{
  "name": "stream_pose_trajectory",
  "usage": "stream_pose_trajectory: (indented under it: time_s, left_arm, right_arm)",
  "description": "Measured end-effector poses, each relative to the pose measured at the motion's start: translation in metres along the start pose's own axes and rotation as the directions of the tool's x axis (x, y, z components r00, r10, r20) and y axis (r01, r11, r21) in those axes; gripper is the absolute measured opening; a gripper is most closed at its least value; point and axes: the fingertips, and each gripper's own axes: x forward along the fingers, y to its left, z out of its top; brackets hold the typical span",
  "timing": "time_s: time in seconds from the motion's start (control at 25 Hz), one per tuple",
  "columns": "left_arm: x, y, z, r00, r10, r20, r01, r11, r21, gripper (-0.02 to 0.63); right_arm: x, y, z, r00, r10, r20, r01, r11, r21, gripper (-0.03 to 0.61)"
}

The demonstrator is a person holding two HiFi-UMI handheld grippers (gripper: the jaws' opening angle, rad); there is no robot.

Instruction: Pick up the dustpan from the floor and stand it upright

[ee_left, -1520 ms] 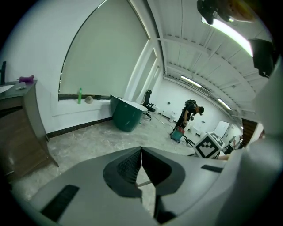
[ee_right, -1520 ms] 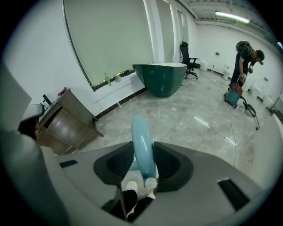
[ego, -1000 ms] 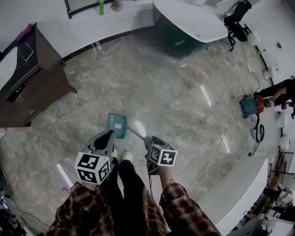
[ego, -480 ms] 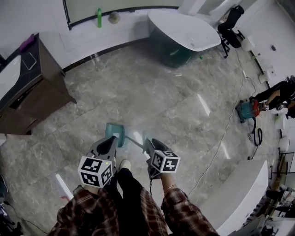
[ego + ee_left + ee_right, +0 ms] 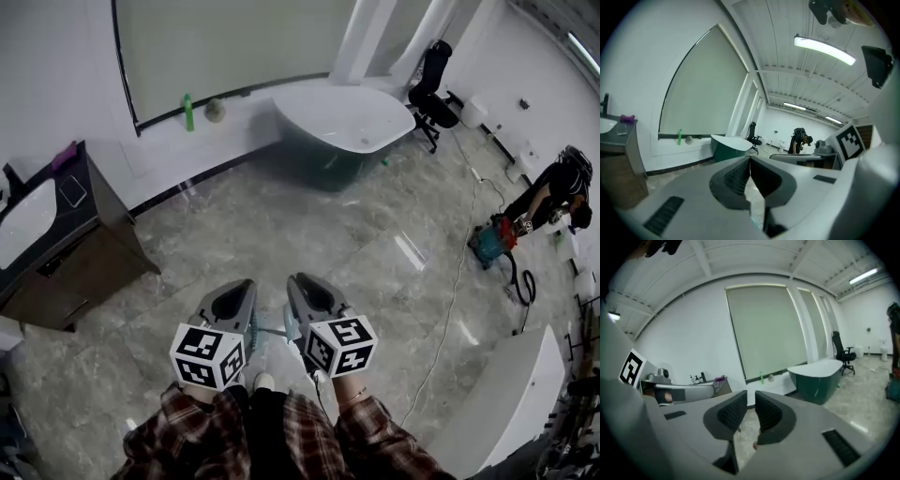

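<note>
Dustpan [image 5: 255, 345] is on the floor, below and between my two grippers, mostly hidden by them. Only a teal sliver and a thin handle show, and I can't tell if it's upright. Neither gripper holds it.

Left gripper [image 5: 240, 287]: clenched, pads together, empty. Right gripper [image 5: 300, 279]: jaws have just been closing, narrow gap between the pads, nothing in it.

Counts: one dustpan, two grippers, one tub [image 5: 342, 122], one office chair [image 5: 431, 89], one green bottle [image 5: 187, 112], one person [image 5: 558, 187] far right.

Only the head view shows the dustpan. Both gripper views look level across the room. The right gripper view catches the left gripper at its left edge.
</note>
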Motion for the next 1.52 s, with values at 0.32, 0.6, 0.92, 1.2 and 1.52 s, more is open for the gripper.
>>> stream_pose_trajectory:
  time_s: [0.32,0.6,0.92,1.2,1.52]
  left_arm:
    - [-0.020,-0.025,0.047,0.995,-0.051,0.089,0.046,0.997,0.058,0.011]
    - [-0.022,-0.043,0.045,0.992,-0.085,0.092,0.079,0.995,0.068,0.012]
    - [-0.029,-0.048,0.043,0.992,-0.084,0.097,0.077,0.994,0.076,0.011]
    - [-0.037,-0.044,0.044,0.994,-0.063,0.088,0.055,0.994,0.092,0.011]
    - [-0.045,-0.043,0.042,0.994,-0.060,0.088,0.051,0.994,0.100,0.011]
  right_arm:
    - [-0.047,0.032,0.069,0.981,-0.066,0.184,0.081,0.994,-0.076,0.012]
    - [-0.060,0.031,0.060,0.981,-0.019,0.195,0.023,1.000,-0.019,0.011]
    - [-0.061,0.045,0.053,0.986,0.014,0.168,-0.005,0.999,-0.054,0.011]
    - [-0.061,0.055,0.049,0.989,0.039,0.144,-0.032,0.998,-0.054,0.011]
    - [-0.059,0.067,0.045,0.991,0.062,0.123,-0.056,0.997,-0.051,0.011]
